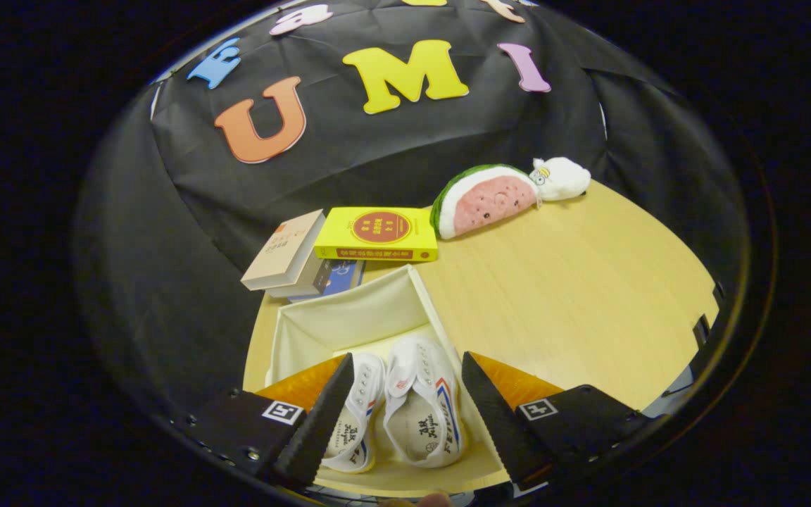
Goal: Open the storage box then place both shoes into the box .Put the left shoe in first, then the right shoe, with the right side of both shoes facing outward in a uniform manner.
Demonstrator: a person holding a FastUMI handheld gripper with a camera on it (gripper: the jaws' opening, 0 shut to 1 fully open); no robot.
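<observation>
Two shoes sit side by side in the open storage box (349, 317), toes pointing away from the fingers: one shoe (362, 415) by the left finger, the other shoe (425, 415) nearer the right. Both upright, soles down, touching or nearly so. Can't tell from here which is the left and which the right, nor whether the side orientation matches the spec.

Gripper (402, 415) is spread wide, holding nothing, fingers straddling both shoes from above. Looks like the placing is done or nearly so; judgement only.

Box rests on the wooden table (574, 296). Beyond it, a stack of books (307, 264) with a yellow book (377, 234) on top, then a watermelon plush (486, 201) and a small white plush (560, 177) against the booth wall.

Risks:
- Left finger sits very close to the nearer shoe; a tilted retreat could drag it and break the alignment.
- Right finger is near the box's soft side wall; snagging it would shift the box.
- Box is close to the book stack, so a forward push could jam it there.
</observation>
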